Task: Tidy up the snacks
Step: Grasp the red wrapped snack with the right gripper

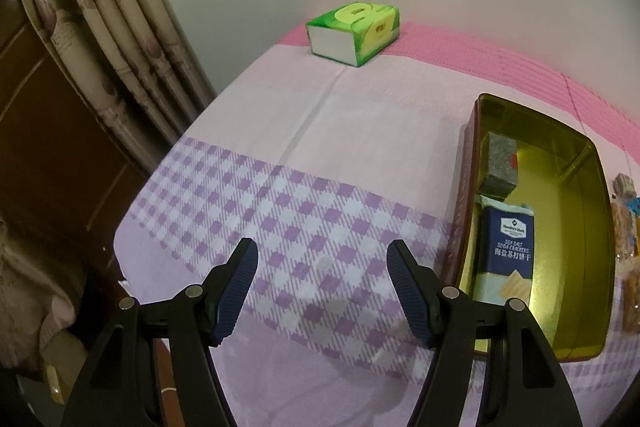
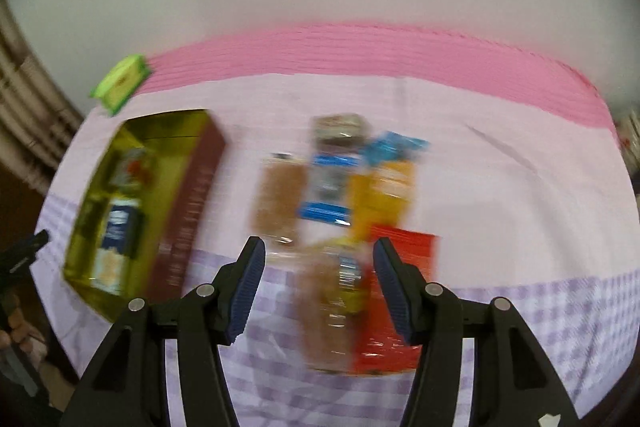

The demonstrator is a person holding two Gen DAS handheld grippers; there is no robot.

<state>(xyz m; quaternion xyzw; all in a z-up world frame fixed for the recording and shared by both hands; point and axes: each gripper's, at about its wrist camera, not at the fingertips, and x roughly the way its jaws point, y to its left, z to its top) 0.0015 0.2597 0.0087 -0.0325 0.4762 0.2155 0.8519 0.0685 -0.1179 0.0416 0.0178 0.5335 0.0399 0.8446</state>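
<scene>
- The loose snacks (image 2: 340, 211) lie in a blurred pile at the centre of the right wrist view, on the cloth (image 2: 500, 187); I count about 5 packets, long axes running mostly from bottom to top of the frame.
- The nearest one, a clear packet of brown biscuits (image 2: 332, 307), sits between and beyond the fingers of the right gripper (image 2: 318, 291), with a red packet (image 2: 400, 307) touching its right side.
- This gripper is apart and holds nothing.
- The gold tin (image 2: 188, 131) lies at the left of that frame, apart from the pile, with a blue cracker packet (image 1: 510, 247) already inside.
- The left gripper (image 1: 322, 291) is also apart and empty, over bare cloth left of the tin; so the right hand seems nearer to the pile.
</scene>
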